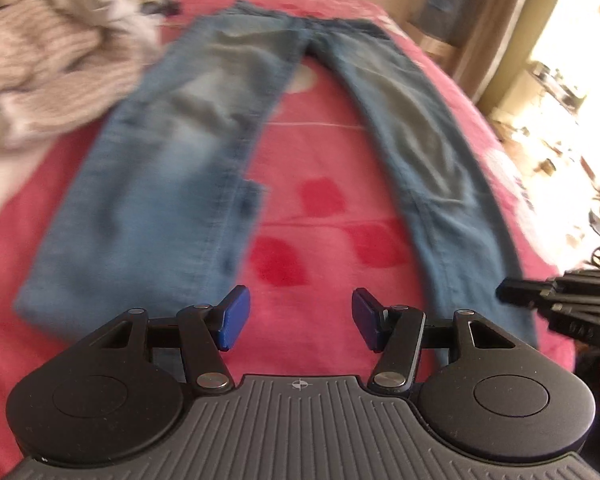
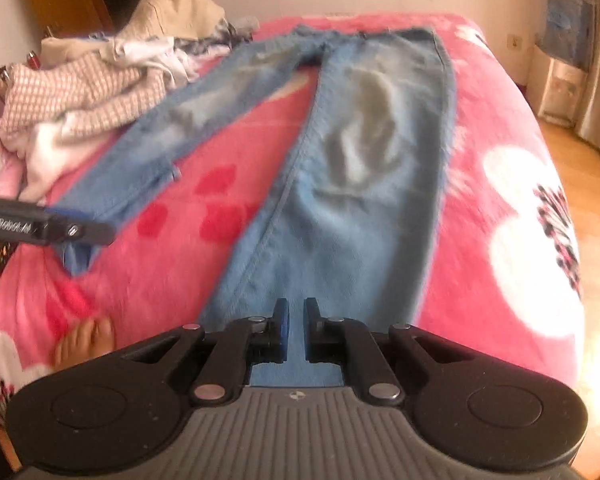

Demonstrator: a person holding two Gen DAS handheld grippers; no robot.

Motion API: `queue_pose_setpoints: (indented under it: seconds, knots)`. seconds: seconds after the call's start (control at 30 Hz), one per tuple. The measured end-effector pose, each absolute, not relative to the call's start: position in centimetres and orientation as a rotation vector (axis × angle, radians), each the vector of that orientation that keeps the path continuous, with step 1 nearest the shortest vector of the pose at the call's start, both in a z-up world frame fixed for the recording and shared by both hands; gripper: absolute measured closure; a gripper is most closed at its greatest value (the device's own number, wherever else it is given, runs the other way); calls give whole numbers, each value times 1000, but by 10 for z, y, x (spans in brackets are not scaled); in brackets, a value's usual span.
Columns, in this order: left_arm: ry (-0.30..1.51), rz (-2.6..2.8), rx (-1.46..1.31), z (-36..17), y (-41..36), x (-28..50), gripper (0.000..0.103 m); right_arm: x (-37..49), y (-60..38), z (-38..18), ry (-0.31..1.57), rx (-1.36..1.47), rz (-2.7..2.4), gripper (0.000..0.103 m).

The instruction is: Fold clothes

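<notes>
**Jeans spread flat on pink bed, both grippers poised at the hems**

A pair of faded blue jeans (image 1: pixel 204 128) lies face up on a pink bedspread (image 1: pixel 324 216), legs splayed apart in a V with the waistband at the far end of the bed and the hems nearest the viewer. The left gripper (image 1: pixel 300 316) hangs above the bare blanket between the two legs, its blue pads (image 1: pixel 236 316) standing well apart with nothing between them. The right gripper (image 2: pixel 296 330) sits over the hem end of the right leg, its jaws drawn almost together, a narrow slit left between them; denim shows through that slit, but whether any cloth is pinched cannot be told. Beside the left leg, a heap of other clothes (image 2: pixel 84 92), a pink-and-white knit among them, is piled on the bed's left side. A person's bare toes (image 2: pixel 86 340) press against the blanket's near edge. Wooden flooring (image 2: pixel 580 184) shows to the right of the bed.
</notes>
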State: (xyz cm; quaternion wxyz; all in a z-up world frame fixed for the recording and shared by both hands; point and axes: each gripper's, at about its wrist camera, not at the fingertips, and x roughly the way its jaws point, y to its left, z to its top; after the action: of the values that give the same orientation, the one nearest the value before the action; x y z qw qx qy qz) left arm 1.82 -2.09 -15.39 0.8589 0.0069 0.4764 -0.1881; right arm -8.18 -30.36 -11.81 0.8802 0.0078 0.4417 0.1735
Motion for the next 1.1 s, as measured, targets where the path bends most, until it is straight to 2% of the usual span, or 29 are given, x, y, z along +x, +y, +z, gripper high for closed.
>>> queue_pose_setpoints:
  seconds: [0.07,0.1,0.13,0.2,0.4,0.57,0.87,1.1]
  knots:
    - [1007,-377,51,-157,-16,19,47,-60,-297,-114,892,2,355,95]
    - [1007,-374,76,-158,-16,19,47,-49,-294,-112,877,-4,352,86]
    - [1002,-377,99,-161,-16,19,47,-39,-298,-109,868,23,315,67]
    - [984,-363,149,-167,-19,18,47,-23,-308,-106,853,96,238,56]
    - [974,-300,278,-194,-22,18,47,-16,-352,-127,978,334,122,56]
    - [959,-320,305,-188,-14,5,47,-42,-350,-126,953,293,165,55]
    - [977,-263,1,-181,39,-11,47,-39,-288,-92,894,321,466,54]
    - [981,-188,-206,-186,77,-4,47,-23,-205,-123,1014,428,753,54]
